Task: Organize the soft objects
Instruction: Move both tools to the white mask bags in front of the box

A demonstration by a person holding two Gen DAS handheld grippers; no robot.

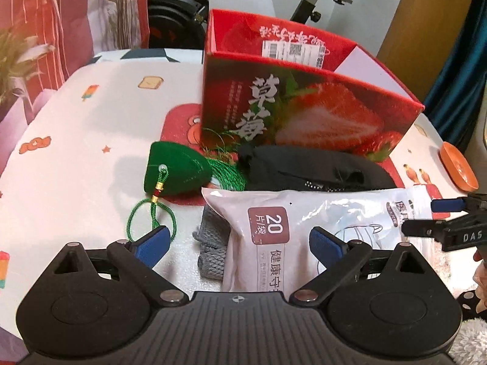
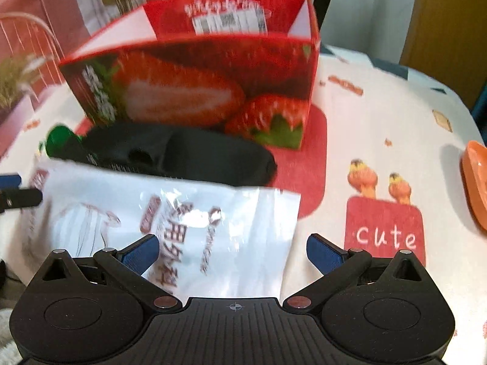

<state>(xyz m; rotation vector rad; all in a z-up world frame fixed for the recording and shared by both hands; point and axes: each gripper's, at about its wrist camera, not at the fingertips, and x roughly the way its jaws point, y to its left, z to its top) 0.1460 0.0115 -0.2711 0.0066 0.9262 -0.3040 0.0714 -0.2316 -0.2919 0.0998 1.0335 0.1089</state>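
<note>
Hovering with fingers spread, the left gripper [image 1: 239,243] straddles the white mask pack [image 1: 304,231], marked "20", lying long-side across the surface [image 1: 76,106] directly ahead. Left of it sits the green tasselled pouch [image 1: 173,170]; behind, a black soft item [image 1: 310,167] and the strawberry box [image 1: 304,112]. Rightward, the right gripper [image 2: 232,251], also spread, covers the pack's other end beside a "cute" print [image 2: 385,237].

box [image 1: 304,112]: big white characters "草莓" down its front; a shipping label with barcode and qr code on the inner back wall, too small to read
pack [image 1: 304,231]: brown patch with "20" and "片/袋", below it "健康守"
right gripper [image 1: 438,216]: "das" in raised letters
cloth [image 2: 383,179]: "cute" in white on a red square
</note>
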